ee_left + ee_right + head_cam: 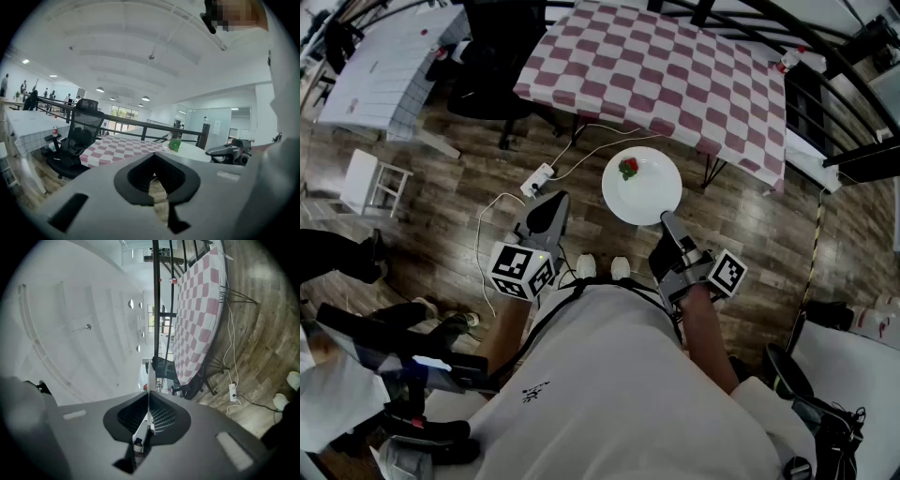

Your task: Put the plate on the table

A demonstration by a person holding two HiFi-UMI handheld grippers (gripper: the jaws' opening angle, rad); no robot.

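Fingers (672, 231) of my right gripper (667, 221) are clenched on the near rim of the plate (642, 187); in the right gripper view that rim shows edge-on as a thin white line pinched between them. On my left gripper (555, 202) the fingers are closed together with nothing in them, and it hangs beside the plate, apart from it.

As I judge it, the carrying part is nearly done and the setting-down part is not begun. The plate hangs over the wooden floor (750, 216), a small red and green thing, a strawberry (628, 168) by the look of it, lying near its far side. It is near the front edge of the bench (675, 66) with the checked cloth, but no part of it is over the cloth yet. What I have left is to bring it forward over the cloth, lower it flat and let go.

For room, the cloth looks wide and open ahead of me, so I can pick nearly any spot. The edge to mind is the bench's front one with the cloth hanging down: from above I cannot tell whether the plate rides higher than it. Black rails (825, 66) cross the right end, so I would keep toward the middle. A power strip (537, 180) and its white cable lie on the floor just ahead of my feet, on the left, so I would watch them when stepping in, and hold the plate level so the strawberry does not roll
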